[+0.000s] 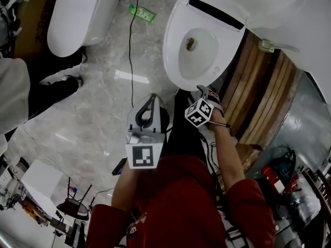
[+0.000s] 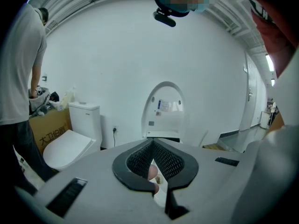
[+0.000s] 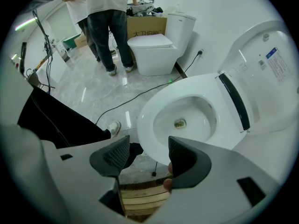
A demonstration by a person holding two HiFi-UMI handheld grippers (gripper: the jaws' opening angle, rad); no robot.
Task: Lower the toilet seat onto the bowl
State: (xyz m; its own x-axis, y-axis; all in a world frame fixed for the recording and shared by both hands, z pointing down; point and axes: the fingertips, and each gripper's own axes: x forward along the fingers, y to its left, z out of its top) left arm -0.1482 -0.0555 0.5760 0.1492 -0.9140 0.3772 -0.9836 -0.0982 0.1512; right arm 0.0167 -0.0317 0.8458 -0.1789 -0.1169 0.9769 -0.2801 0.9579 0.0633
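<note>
The white toilet [image 1: 199, 50] stands at the top middle of the head view, with a wide white ring lying flat round its bowl [image 3: 184, 120]. Behind the ring, the lid [image 3: 266, 73] stands upright [image 2: 163, 108]. I cannot tell whether that ring is the seat or the bare rim. My right gripper [image 1: 202, 91] hovers just in front of the bowl's near edge. It is open [image 3: 148, 155] and holds nothing. My left gripper [image 1: 153, 100] is held lower left of the bowl, over the floor. Its jaws are shut [image 2: 153, 144] with nothing between them.
A second toilet [image 1: 75, 22] with its lid down stands to the left [image 3: 152, 48]. A black cable [image 1: 131, 50] runs across the marble floor. A wooden slat platform [image 1: 264, 97] lies right of the bowl. A person [image 3: 110, 22] stands by a cardboard box [image 3: 145, 22].
</note>
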